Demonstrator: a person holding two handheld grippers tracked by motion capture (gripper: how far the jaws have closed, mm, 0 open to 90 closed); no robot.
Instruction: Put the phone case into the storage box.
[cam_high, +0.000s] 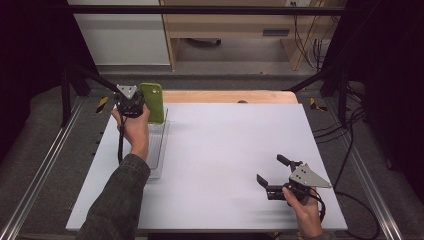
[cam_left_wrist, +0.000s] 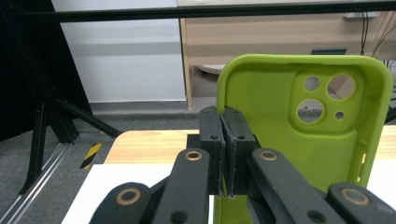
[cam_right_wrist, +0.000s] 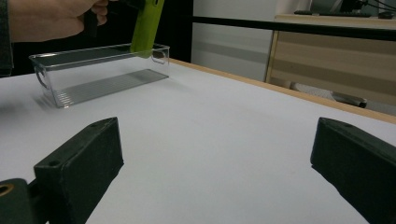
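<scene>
Left claw (cam_high: 131, 102), upper left of the high view, is clenched on the edge of the green phone case (cam_high: 152, 101), held upright over the far end of the clear bin (cam_high: 158, 150), apparently not touching it. Right claw (cam_high: 272, 175), lower right, is released above the bench (cam_high: 225, 150).

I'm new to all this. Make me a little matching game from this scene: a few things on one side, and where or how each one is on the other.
Things:
1. left gripper
2. right gripper
3. green phone case
4. clear plastic bin

States:
a. lying on the white table, near its left edge
b. open, holding nothing
c. shut on the case's edge
d. held upright above the bin's far end

Pairs: 1-c, 2-b, 3-d, 4-a
</scene>
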